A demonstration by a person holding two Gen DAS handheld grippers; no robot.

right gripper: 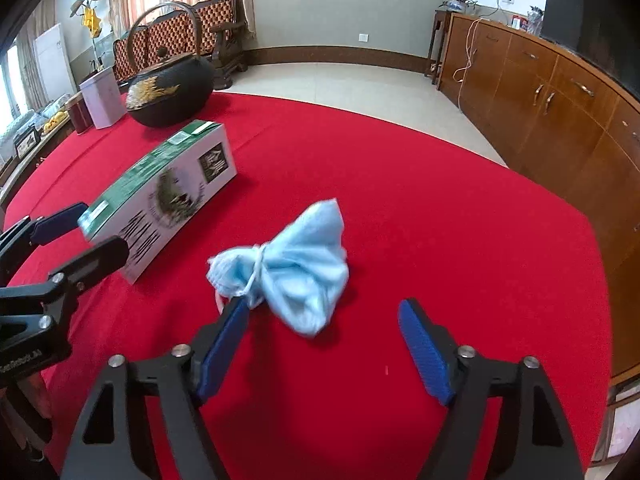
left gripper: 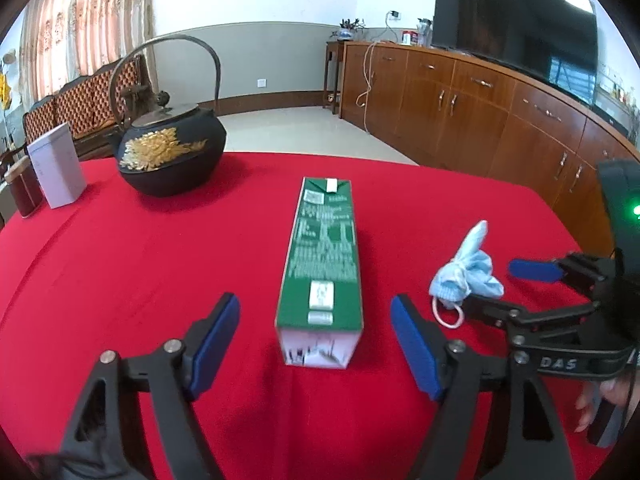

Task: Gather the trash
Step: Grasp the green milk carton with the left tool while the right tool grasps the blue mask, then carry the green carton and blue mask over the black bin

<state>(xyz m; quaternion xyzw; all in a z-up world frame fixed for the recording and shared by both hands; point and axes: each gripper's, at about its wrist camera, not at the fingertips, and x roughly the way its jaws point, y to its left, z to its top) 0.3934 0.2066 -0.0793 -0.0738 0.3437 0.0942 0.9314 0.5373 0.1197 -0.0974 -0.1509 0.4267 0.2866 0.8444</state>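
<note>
A long green and white carton (left gripper: 324, 240) lies on the red tablecloth (left gripper: 140, 280). My left gripper (left gripper: 316, 308) is open, its blue pads standing either side of the carton's near end without touching it. To the right lies a crumpled light blue face mask (left gripper: 472, 264) tied with its ear loop. In the right wrist view the mask (right gripper: 304, 272) sits just ahead of my open right gripper (right gripper: 324, 308), whose left fingertip (right gripper: 236, 312) is at the mask's loop. The carton (right gripper: 176, 184) and the left gripper (right gripper: 100, 228) show at the left there.
A black iron teapot (left gripper: 172, 152) with a gold flower stands at the back left, beside a white tin (left gripper: 60, 164) and a dark red canister (left gripper: 24, 192). Beyond the table are a wooden sideboard (left gripper: 480, 120) with a television (left gripper: 512, 28) and a bench.
</note>
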